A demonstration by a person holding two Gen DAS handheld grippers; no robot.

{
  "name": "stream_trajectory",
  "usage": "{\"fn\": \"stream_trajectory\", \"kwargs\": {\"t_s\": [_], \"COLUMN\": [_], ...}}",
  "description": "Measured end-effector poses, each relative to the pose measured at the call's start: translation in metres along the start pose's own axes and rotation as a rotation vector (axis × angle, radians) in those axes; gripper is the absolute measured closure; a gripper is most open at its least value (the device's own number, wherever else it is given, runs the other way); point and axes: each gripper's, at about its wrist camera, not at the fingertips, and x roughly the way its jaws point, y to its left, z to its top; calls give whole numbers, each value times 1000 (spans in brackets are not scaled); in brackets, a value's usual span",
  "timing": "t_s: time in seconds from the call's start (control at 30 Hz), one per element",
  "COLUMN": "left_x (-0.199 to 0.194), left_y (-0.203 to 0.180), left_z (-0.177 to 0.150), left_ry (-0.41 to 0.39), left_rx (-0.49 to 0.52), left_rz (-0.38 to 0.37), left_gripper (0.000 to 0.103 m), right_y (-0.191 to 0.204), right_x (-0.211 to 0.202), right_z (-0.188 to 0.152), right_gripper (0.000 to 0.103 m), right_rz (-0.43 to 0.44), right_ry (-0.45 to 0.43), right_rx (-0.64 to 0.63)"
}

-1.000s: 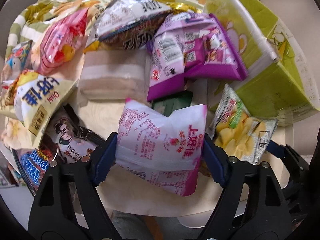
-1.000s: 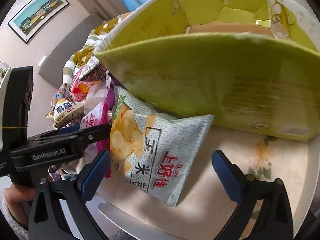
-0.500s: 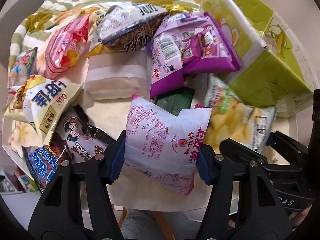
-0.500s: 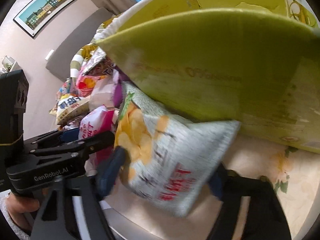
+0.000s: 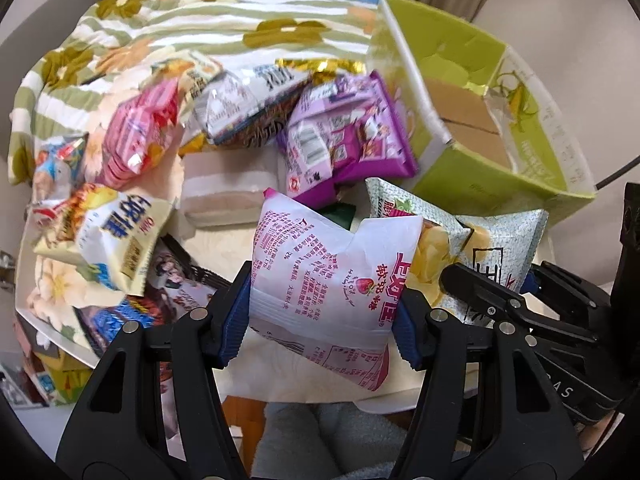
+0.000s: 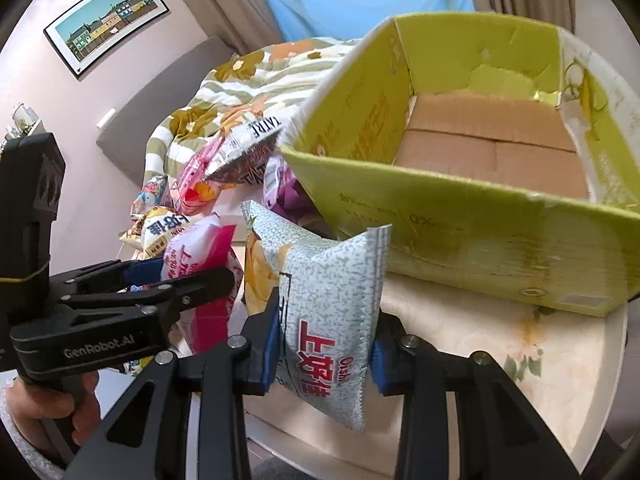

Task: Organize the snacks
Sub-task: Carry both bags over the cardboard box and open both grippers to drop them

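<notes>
Both grippers are pinching snack bags just above the table: the left gripper (image 5: 322, 316) is clamping a pink-and-white foil bag (image 5: 332, 280), the right gripper (image 6: 324, 352) a grey speckled chip bag (image 6: 332, 320). Next, I judge, each needs carrying over the wall of the empty green cardboard box (image 6: 460, 216) before release.

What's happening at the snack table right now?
A person is holding a gripper in each hand. The left gripper is shut on a pink-and-white snack bag, the right gripper on a grey chip bag. Both bags are beside the green cardboard box, which looks empty.
</notes>
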Motion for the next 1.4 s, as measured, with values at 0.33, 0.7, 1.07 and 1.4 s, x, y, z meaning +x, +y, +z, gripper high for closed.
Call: {"fn": "stream_trajectory", "kwargs": {"t_s": [0.33,0.7,1.07,1.4], "left_x": [-74,-106,-26,72], "left_y": [3,-22,-111,-173], "left_z": [35,112,189,231], "left_ry": [-126,-251,-176,-77], "left_rx": [60,146,176,202], "left_rz": [-62,-154,-138,-87], "left_gripper": [46,46,46,43], "right_y": [26,23,-65,-133], "right_x": [-57,-112,-123,-113], "right_z": [11,73,132,157], "right_gripper": [70,70,70,70], "right_rz": [-52,-157,-237,-271], "right_ry": [-91,-242,-272,-210], "right_rx": [8,78,162,192]}}
